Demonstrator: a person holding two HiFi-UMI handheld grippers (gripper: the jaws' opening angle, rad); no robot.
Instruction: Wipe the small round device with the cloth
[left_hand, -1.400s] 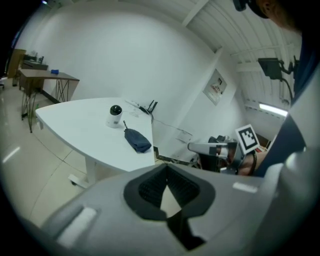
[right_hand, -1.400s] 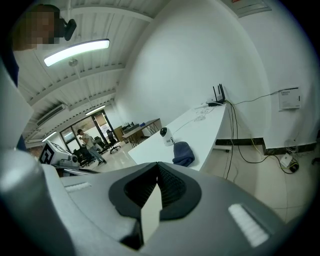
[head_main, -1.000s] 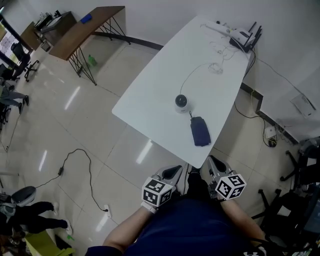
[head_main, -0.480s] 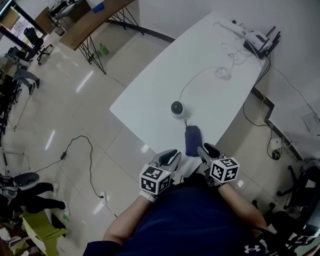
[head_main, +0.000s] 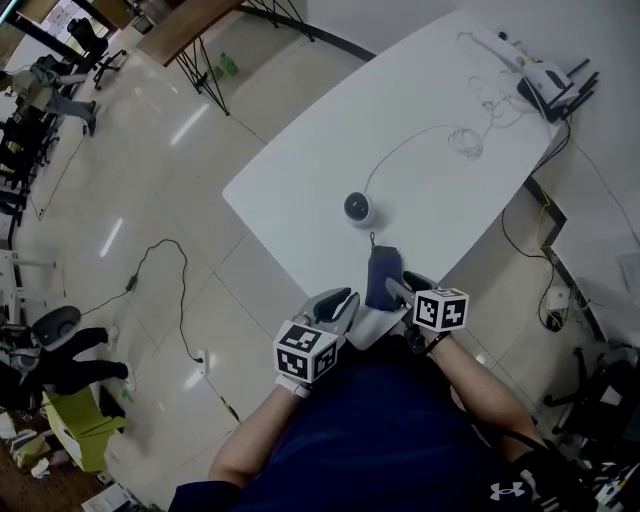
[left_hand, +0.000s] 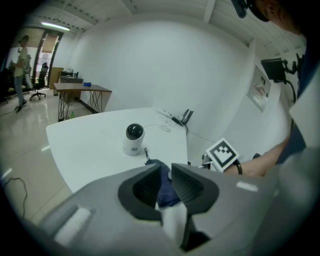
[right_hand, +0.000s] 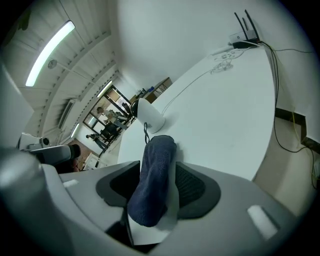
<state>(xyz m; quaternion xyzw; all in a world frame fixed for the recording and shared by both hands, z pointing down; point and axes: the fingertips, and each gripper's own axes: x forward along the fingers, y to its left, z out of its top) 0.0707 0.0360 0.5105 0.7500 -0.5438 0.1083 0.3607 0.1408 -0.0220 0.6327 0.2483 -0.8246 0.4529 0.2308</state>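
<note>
The right tool (head_main: 398, 290), jaws just opened wide, straddles the dark cloth (head_main: 382, 272) at the tabletop's (head_main: 300, 225) near edge without pinching it. The left tool (head_main: 338, 302), just opened a crack, hangs empty beside it. The small round device (head_main: 358, 208) stands just beyond the cloth, with bare tabletop around it.

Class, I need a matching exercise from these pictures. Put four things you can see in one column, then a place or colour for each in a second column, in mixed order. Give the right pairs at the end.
Column one
1. cloth
2. small round device
3. router
4. wooden desk

Column two
A. at the far corner of the white table, antennas up
B. dark blue, by the table's near edge
C. away from the white table, across the shiny floor
D. white with a dark top, near the table's middle

Right pairs: 1-B, 2-D, 3-A, 4-C
</note>
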